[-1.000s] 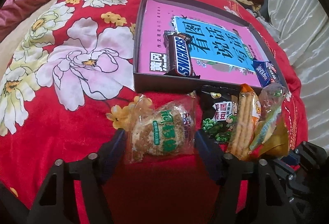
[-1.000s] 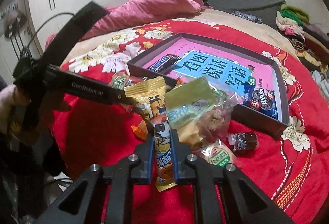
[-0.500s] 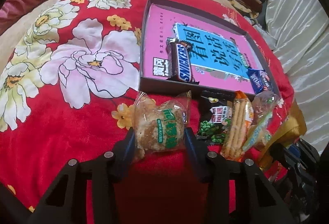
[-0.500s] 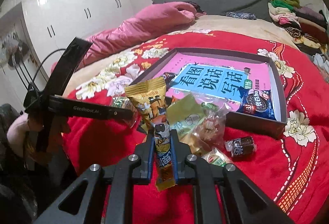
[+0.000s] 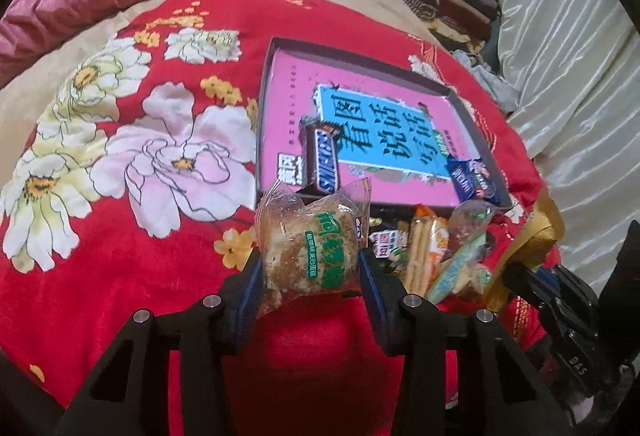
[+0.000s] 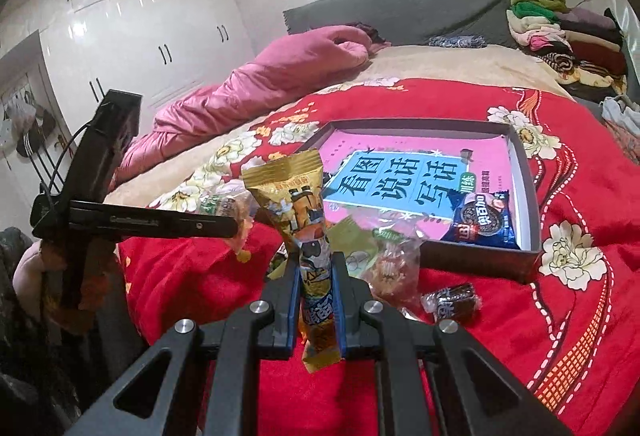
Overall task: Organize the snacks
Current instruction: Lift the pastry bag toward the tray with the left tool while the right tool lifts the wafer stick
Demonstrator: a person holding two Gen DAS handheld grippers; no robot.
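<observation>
Left wrist view: the clear-wrapped cake packet sits at lower centre, pinched between the left gripper fingers and lifted above the red floral blanket. Just behind it, blocking its path, is the near wall of the shallow box, which holds a Snickers bar and a blue cookie pack. A heap of loose snacks lies right of the packet. In the right wrist view, the right gripper clamps a tall yellow snack pouch upright at centre, with a dark wrapped candy lying to its right.
</observation>
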